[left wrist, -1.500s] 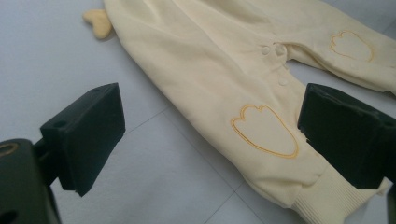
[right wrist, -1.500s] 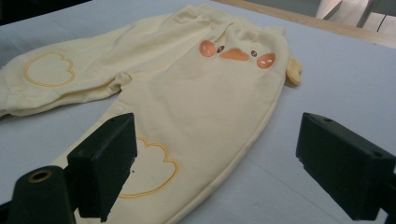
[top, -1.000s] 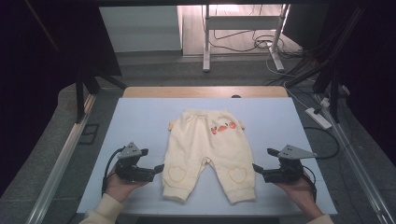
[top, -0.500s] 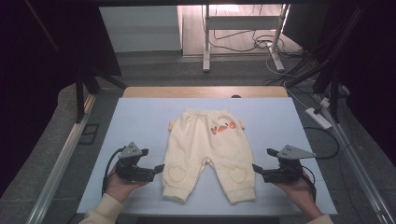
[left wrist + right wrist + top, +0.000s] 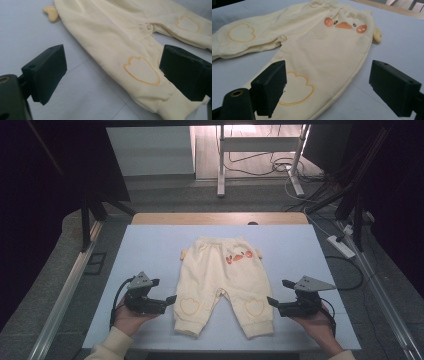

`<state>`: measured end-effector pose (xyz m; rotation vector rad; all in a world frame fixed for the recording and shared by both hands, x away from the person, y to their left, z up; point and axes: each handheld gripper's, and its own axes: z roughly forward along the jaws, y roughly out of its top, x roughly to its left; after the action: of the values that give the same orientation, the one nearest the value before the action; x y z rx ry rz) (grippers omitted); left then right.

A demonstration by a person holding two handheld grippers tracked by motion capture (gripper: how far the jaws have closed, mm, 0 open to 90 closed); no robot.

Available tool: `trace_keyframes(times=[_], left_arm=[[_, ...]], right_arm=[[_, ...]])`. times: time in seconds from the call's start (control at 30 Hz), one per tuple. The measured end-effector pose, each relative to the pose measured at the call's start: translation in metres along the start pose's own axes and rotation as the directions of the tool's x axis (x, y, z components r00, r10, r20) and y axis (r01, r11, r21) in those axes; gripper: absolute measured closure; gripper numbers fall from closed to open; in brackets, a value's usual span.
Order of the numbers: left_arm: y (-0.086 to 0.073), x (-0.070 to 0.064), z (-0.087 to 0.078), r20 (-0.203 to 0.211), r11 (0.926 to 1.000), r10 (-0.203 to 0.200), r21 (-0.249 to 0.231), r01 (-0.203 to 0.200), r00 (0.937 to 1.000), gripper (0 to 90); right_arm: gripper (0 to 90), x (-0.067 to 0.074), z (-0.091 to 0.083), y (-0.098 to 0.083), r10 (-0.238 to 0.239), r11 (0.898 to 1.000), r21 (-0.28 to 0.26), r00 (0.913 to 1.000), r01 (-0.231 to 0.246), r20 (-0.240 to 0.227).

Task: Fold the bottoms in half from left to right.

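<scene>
Spread flat mid-tabletop point(image 5: 150, 245), the cream baby trousers point(image 5: 220, 275) lie legs toward the person, smoothed as if ready for folding. Left tool point(image 5: 167, 301) waits just beside the trousers' left cuff, right tool point(image 5: 272, 301) just beside the other; both gape wide, gripping nothing, probably poised to pinch the legs.

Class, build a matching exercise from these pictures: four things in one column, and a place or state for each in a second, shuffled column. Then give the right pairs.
Things
1. baby trousers
2. left gripper
3. right gripper
4. duck face print

Places or states
A. open, beside the leg at the right of the high view
B. on the trousers near the waistband
C. spread flat on the pale blue mat
D. open, beside the leg at the left of the high view

Pairs: 1-C, 2-D, 3-A, 4-B
</scene>
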<state>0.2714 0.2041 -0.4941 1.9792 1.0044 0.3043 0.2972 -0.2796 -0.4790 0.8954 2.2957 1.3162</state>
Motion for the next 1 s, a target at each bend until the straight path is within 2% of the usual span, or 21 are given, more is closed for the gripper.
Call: trace_keyframes(times=[0.43, 1.0], left_arm=[[0.001, 0.001, 0.001, -0.004, 1.0000, 0.001, -0.004, -0.001, 1.0000, 7.8], [0.003, 0.001, 0.002, -0.008, 1.0000, 0.002, 0.000, -0.002, 1.0000, 7.9]], right_arm=[[15.1, 0.013, 0.010, 0.005, -0.019, 1.000, -0.001, 0.9991, 0.019, -0.038], [15.7, 0.034, 0.034, 0.017, -0.040, 0.999, -0.006, 0.9935, 0.039, -0.106]])
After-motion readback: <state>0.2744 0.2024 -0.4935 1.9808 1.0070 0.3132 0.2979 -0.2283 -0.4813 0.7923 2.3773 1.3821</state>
